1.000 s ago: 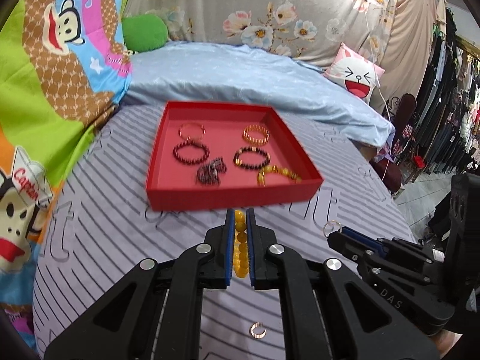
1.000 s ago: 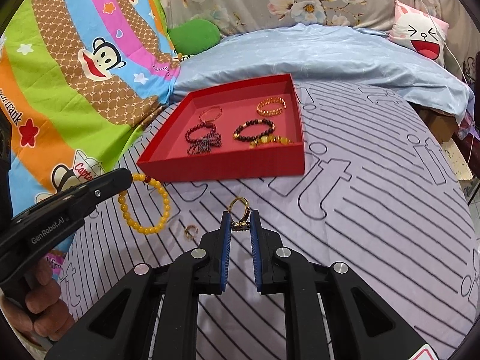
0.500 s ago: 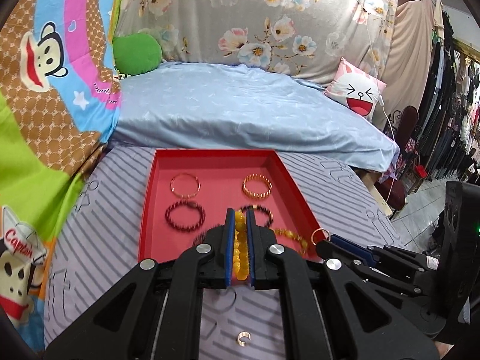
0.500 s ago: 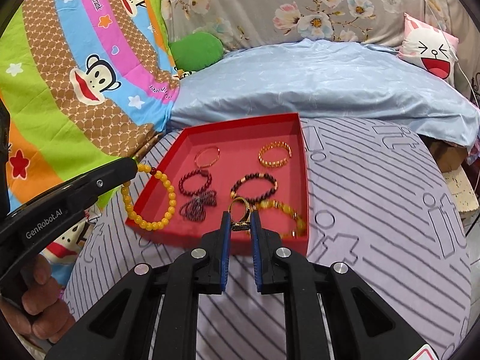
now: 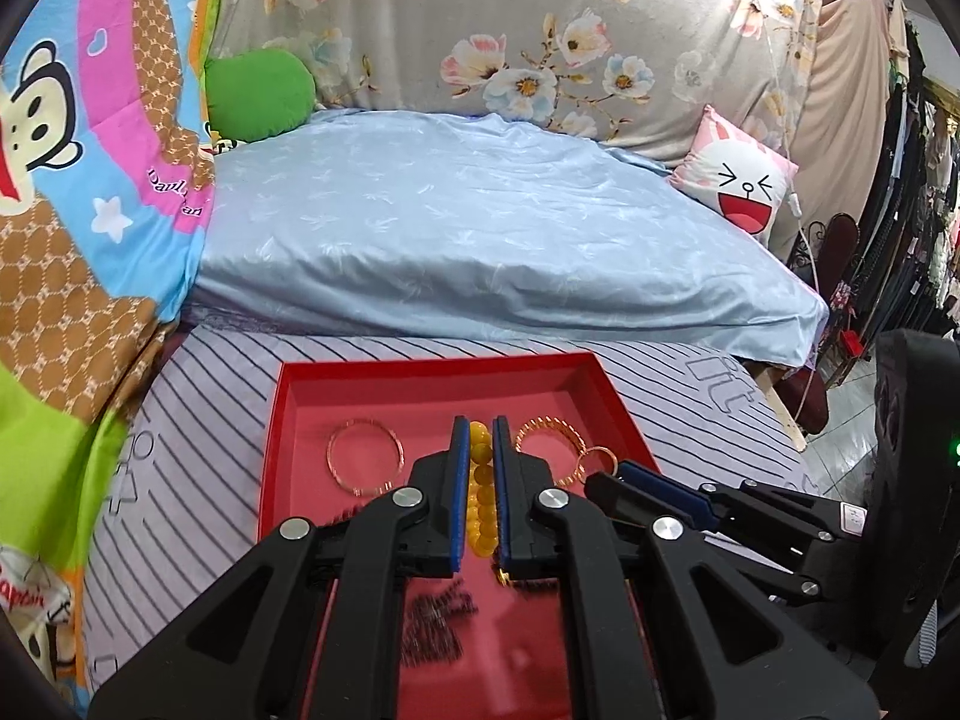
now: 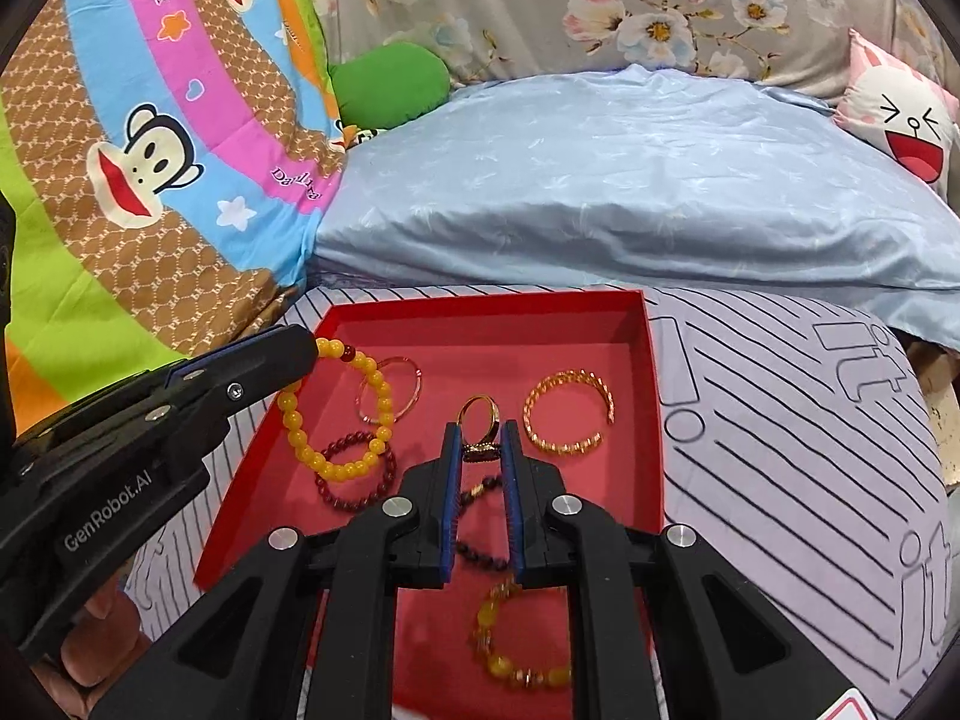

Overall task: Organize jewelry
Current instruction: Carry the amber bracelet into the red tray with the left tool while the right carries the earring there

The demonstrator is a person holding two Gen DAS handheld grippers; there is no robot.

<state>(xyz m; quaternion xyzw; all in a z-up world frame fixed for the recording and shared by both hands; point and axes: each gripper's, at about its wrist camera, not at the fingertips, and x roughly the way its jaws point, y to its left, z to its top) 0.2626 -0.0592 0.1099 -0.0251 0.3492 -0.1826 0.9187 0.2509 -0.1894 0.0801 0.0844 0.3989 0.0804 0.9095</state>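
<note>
I had both grippers angled down over the red tray (image 6: 651,420) on the striped bed cover (image 6: 810,450). My left gripper (image 5: 479,450) had its jaws nearly shut on the yellow bead bracelet (image 6: 336,414), which hung as a loop below the tips, above the tray's left side, its beads running in a line along the jaws in the left wrist view. My right gripper (image 6: 481,450) had its jaws pinched on the gold ring (image 6: 478,414), the hoop standing upright past the tips, over the tray's middle. Just right of those jaws lay a gold cuff bracelet (image 6: 567,417); left of them, a thin bangle (image 6: 390,390) and a dark red bead bracelet (image 6: 354,474).
</note>
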